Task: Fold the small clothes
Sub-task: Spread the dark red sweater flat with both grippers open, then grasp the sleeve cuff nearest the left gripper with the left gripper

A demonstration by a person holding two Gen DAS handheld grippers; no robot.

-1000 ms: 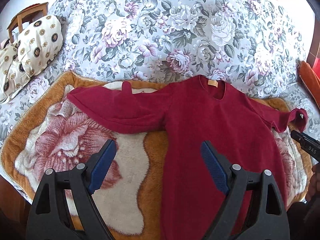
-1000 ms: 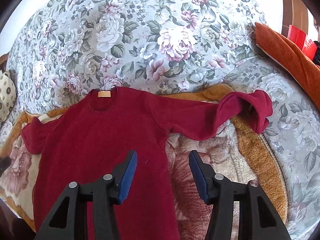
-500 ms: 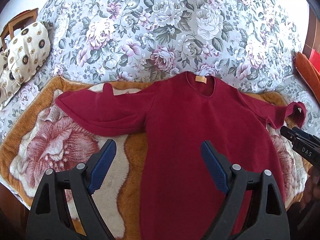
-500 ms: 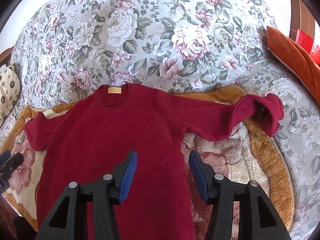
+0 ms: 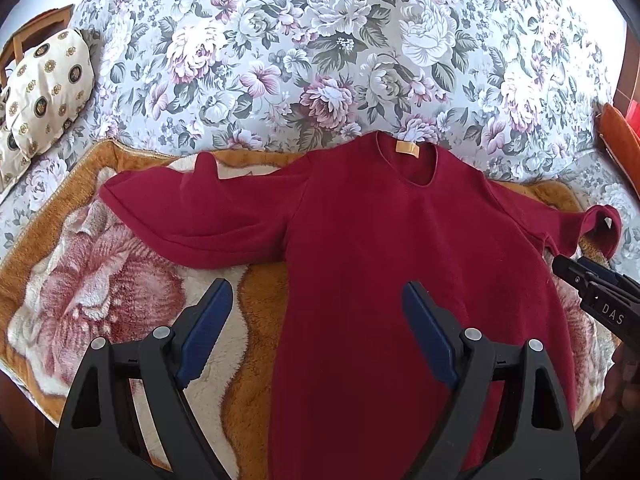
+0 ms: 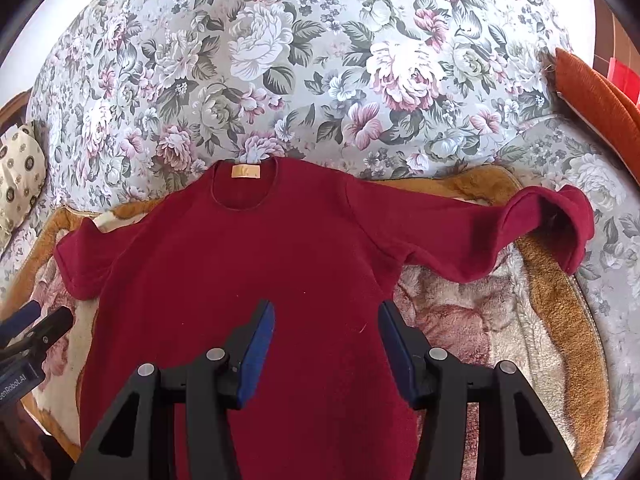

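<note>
A dark red long-sleeved top (image 5: 384,240) lies spread flat, neck away from me, with a tan label at the collar; it also shows in the right wrist view (image 6: 256,264). Its left sleeve (image 5: 192,224) stretches out flat; its right sleeve cuff (image 6: 560,220) is curled up. My left gripper (image 5: 318,300) is open and empty, hovering over the top's left side edge. My right gripper (image 6: 326,318) is open and empty, over the top's right side below the armpit. Each gripper's tip shows at the edge of the other's view.
The top rests on a brown and cream plush blanket (image 5: 120,288) with a rose pattern, on a grey floral bedspread (image 5: 340,60). A cream patterned pillow (image 5: 44,84) lies at the left. An orange cushion (image 6: 596,88) lies at the right.
Both grippers have shifted inward over the top; in the left view the top slid left then slightly back right. Both stay open and empty.
</note>
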